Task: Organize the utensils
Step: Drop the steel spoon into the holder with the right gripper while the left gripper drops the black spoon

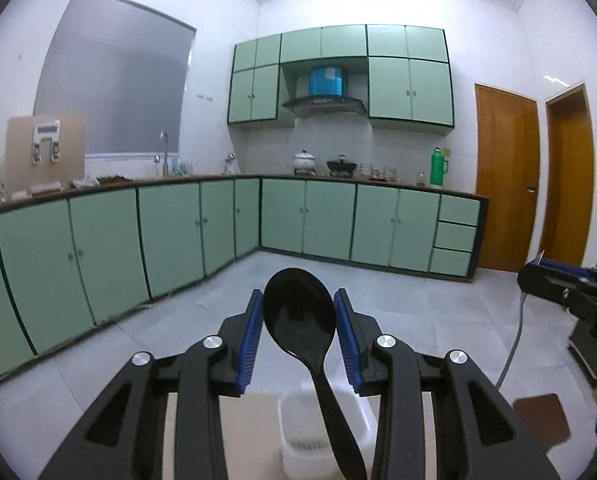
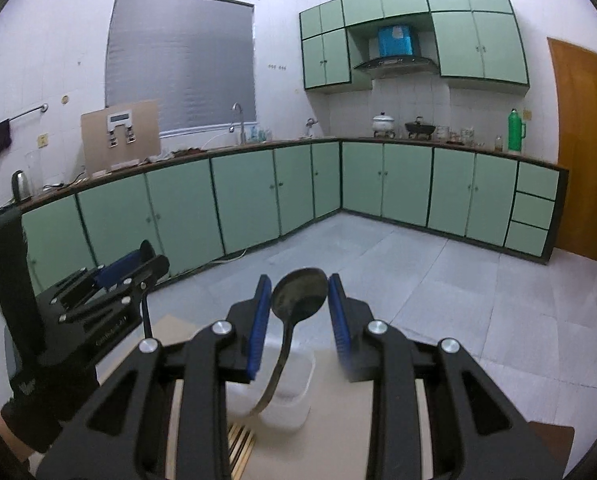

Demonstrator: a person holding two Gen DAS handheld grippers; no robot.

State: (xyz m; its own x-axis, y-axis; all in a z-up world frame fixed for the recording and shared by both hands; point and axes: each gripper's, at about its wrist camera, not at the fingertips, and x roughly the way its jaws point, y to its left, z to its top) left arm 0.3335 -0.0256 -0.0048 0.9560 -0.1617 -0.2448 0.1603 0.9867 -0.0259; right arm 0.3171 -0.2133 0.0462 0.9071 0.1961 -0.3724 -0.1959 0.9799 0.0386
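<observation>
white bin [image 1: 322,432] beneath both spoons

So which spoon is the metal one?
Look above the white plastic bin on the beige table. The right hand-held gripper holds a dull grey metal spoon by its bowl. Its thin curved handle differs from the glossy black plastic spoon.

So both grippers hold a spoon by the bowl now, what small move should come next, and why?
Probably lower the left gripper so the black spoon goes handle-first into the white plastic container. Its handle already hangs over that container. The right gripper holds a dark metal spoon above the same container, so one at a time seems safer.
</observation>
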